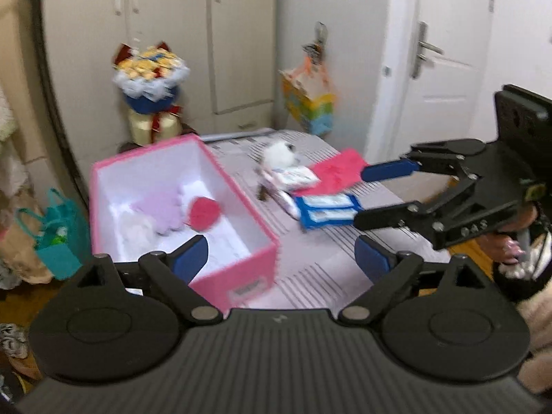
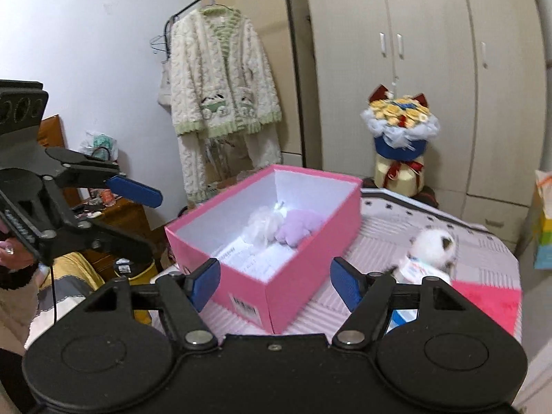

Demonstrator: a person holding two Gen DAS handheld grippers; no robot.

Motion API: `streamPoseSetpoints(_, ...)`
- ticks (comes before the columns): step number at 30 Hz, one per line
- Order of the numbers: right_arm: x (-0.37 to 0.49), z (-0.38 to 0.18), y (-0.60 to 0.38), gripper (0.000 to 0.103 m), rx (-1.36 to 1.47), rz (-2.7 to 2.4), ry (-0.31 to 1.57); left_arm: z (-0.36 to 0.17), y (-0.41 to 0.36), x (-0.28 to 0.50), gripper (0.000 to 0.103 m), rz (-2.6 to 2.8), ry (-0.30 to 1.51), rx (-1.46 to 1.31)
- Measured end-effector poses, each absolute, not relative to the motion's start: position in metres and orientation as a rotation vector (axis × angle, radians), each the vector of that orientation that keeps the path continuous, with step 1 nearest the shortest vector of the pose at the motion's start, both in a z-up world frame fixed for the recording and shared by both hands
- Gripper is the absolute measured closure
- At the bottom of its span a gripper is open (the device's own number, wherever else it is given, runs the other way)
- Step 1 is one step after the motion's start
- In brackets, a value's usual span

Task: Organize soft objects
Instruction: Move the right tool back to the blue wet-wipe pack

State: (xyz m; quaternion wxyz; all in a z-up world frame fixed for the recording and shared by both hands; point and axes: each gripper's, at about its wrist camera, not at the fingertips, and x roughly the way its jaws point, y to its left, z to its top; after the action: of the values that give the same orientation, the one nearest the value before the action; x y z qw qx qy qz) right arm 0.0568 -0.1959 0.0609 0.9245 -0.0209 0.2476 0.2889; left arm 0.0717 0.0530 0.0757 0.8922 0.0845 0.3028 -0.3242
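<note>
Left tool (image 1: 281, 253): fingers apart, empty | right tool (image 2: 276, 281): fingers apart, empty | pink box (image 2: 276, 289) mid-frame, holding red ball (image 1: 205, 213) | plush kitten (image 2: 431, 246) right of box

The pink box (image 1: 179, 207) is seen from close up and a little above in the left wrist view, with the wardrobe (image 1: 165, 34) far behind. The same box (image 2: 272, 238) is seen from its other side in the right wrist view.
</note>
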Motion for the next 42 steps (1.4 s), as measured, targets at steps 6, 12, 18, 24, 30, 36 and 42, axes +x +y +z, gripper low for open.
streamPoseSetpoints(6, 0.032, 0.047, -0.213, 0.024, -0.069, 0.529, 0.532, 0.056, 0.032, 0.058, 0.009, -0.731, 0.660, 0.230)
streamPoseSetpoints(12, 0.015, 0.026, -0.227, 0.023, -0.106, 0.500, 0.545, 0.043, 0.012, 0.057, 0.007, -0.830, 0.667, 0.207)
streamPoseSetpoints(18, 0.021, -0.002, -0.242, 0.023, -0.063, 0.469, 0.560, 0.028, -0.014, 0.070, 0.007, -0.859, 0.645, 0.208)
streamPoseSetpoints(24, 0.040, -0.034, -0.260, 0.023, -0.052, 0.389, 0.512, 0.004, -0.045, 0.090, 0.009, -0.845, 0.596, 0.207)
streamPoseSetpoints(30, 0.065, -0.062, -0.277, 0.023, -0.036, 0.313, 0.538, -0.027, -0.077, 0.113, 0.011, -0.840, 0.586, 0.210)
streamPoseSetpoints(36, 0.088, -0.083, -0.290, 0.023, 0.002, 0.258, 0.567, -0.057, -0.109, 0.135, 0.011, -0.661, 0.536, 0.278)
streamPoseSetpoints(42, 0.107, -0.100, -0.287, 0.023, 0.011, 0.239, 0.607, -0.072, -0.117, 0.166, 0.011, -0.573, 0.531, 0.215)
